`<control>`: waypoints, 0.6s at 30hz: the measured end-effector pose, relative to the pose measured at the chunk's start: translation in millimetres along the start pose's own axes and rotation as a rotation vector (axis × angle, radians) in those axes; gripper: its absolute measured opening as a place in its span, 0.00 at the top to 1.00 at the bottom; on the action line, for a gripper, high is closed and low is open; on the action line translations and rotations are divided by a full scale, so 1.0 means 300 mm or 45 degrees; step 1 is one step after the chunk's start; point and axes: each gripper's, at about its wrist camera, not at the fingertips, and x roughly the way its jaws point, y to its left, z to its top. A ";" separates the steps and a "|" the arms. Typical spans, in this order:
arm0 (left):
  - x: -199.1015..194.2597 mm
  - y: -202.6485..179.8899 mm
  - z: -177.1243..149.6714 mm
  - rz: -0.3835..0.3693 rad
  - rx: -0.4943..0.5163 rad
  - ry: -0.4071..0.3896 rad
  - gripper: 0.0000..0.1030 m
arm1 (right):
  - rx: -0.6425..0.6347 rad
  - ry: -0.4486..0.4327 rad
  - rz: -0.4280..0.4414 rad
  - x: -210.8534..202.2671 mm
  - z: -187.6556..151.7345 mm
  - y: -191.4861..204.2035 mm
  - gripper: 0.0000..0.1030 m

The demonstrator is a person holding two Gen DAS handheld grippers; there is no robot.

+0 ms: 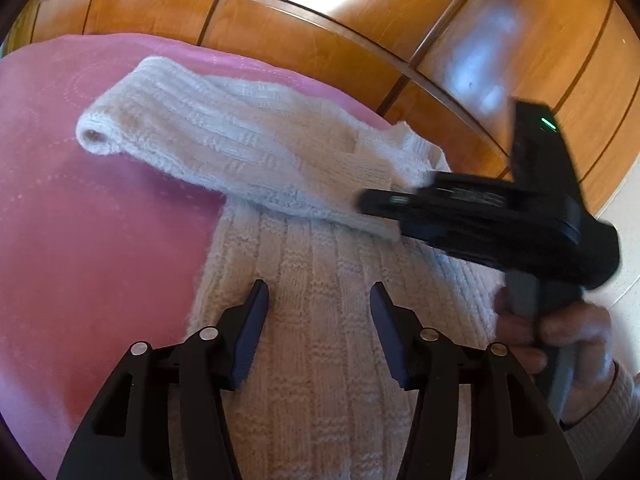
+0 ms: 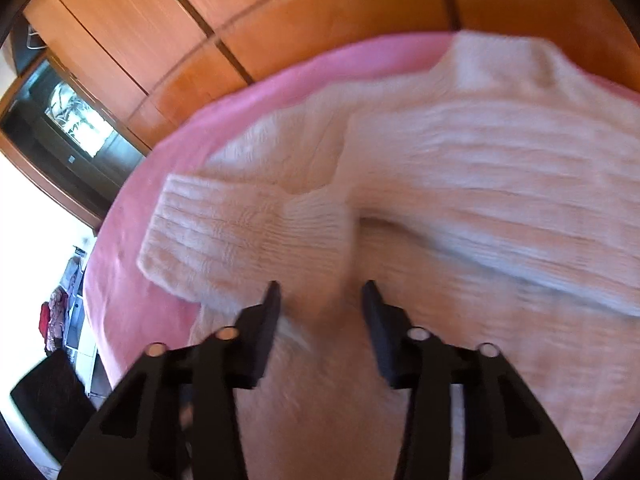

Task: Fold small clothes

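A small cream knitted sweater (image 1: 320, 300) lies on a pink cloth (image 1: 80, 240). One sleeve (image 1: 208, 128) is folded across toward the left in the left wrist view. My left gripper (image 1: 319, 300) is open and empty, just above the sweater's body. My right gripper (image 2: 320, 298) is open and empty over the sweater (image 2: 460, 184), near a sleeve cuff (image 2: 192, 232). The right gripper also shows in the left wrist view (image 1: 372, 200), blurred, its tip at the folded sleeve's edge.
The pink cloth (image 2: 132, 280) covers a table with a wooden inlaid top (image 1: 360, 60). Wooden cupboards (image 2: 120, 20) stand behind. The floor and a dark mat (image 2: 44, 392) show at the left of the right wrist view.
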 end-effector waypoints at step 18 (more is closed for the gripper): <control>0.007 -0.037 -0.015 0.022 0.055 -0.002 0.41 | 0.155 -0.529 -0.301 -0.601 0.101 -0.324 0.94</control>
